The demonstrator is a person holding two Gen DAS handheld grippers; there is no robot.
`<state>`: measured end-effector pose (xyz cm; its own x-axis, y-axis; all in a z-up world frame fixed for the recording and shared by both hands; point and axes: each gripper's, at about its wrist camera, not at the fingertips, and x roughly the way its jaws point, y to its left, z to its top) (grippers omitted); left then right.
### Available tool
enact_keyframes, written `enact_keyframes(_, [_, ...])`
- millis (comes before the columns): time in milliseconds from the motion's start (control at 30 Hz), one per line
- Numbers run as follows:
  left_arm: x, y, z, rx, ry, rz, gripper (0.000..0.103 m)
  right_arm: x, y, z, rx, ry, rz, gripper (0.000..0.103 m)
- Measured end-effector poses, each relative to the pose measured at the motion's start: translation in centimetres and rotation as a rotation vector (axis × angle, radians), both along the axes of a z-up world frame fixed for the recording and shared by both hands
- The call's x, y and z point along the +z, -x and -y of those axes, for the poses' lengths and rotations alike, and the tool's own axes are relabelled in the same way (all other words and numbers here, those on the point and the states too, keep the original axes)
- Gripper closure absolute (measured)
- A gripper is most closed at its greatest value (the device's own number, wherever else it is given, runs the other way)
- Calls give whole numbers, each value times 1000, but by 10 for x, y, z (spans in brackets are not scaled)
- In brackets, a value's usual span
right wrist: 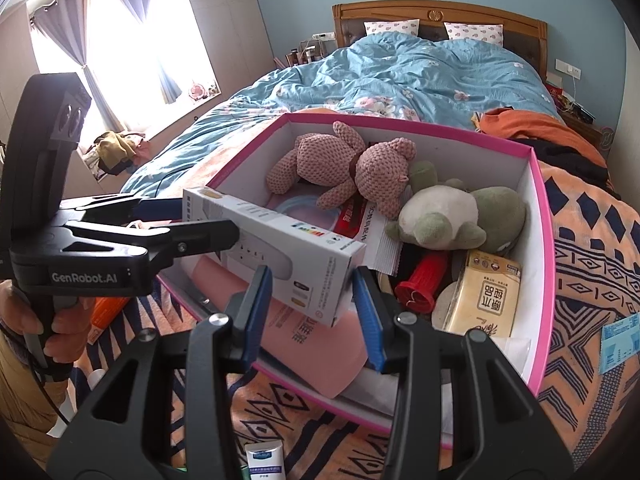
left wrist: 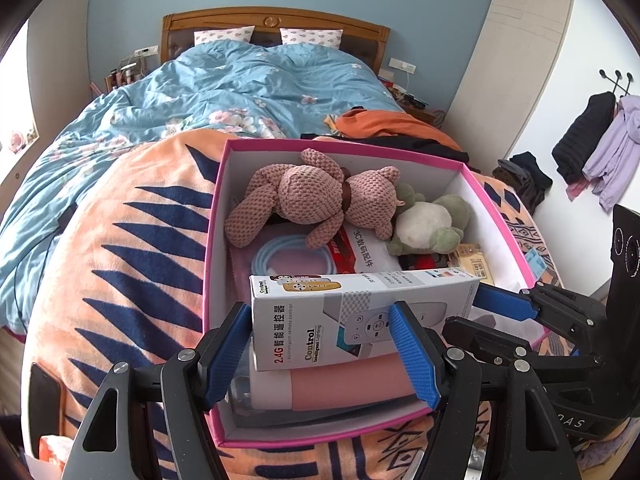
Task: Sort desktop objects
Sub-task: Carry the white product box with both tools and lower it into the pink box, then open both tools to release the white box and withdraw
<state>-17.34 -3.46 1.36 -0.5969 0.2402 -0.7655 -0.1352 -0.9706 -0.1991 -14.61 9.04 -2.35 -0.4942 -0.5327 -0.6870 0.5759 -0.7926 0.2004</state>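
A white remote-control box (left wrist: 320, 312) (right wrist: 288, 232) hangs over the near end of an open pink storage box (left wrist: 216, 200) (right wrist: 540, 240), above a pink bottle (left wrist: 340, 384) (right wrist: 312, 340) lying inside. My left gripper (left wrist: 318, 310) (right wrist: 208, 220) clamps the box's left end. My right gripper (right wrist: 311, 276) (left wrist: 464, 308) pinches its other end, front and back. Deeper in the pink box lie a pink knitted bear (left wrist: 320, 192) (right wrist: 360, 168), a green plush (left wrist: 432, 216) (right wrist: 460, 212), a coiled cable (left wrist: 288, 256), a tissue pack (right wrist: 484, 296) and a red handle (right wrist: 420, 280).
The pink box sits on an orange and navy patterned blanket (left wrist: 132, 280) on a bed with a blue duvet (left wrist: 240, 88). A dark phone (left wrist: 44, 392) lies at the near left. A small tube (right wrist: 264, 460) and a blue card (right wrist: 620, 344) lie on the blanket.
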Motion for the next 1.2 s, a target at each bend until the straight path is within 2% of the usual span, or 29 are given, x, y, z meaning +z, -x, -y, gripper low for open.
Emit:
enact_keyframes(867, [-15, 24, 1, 44, 2, 69, 33, -15, 30, 11, -27, -48, 91, 58])
enact_keyframes(1167, [-18, 26, -4, 62, 51, 84, 34, -25, 40, 13, -40, -73, 128, 58])
enact_keyframes(1200, [-18, 26, -5, 65, 61, 86, 37, -26, 41, 14, -41, -77, 131, 58])
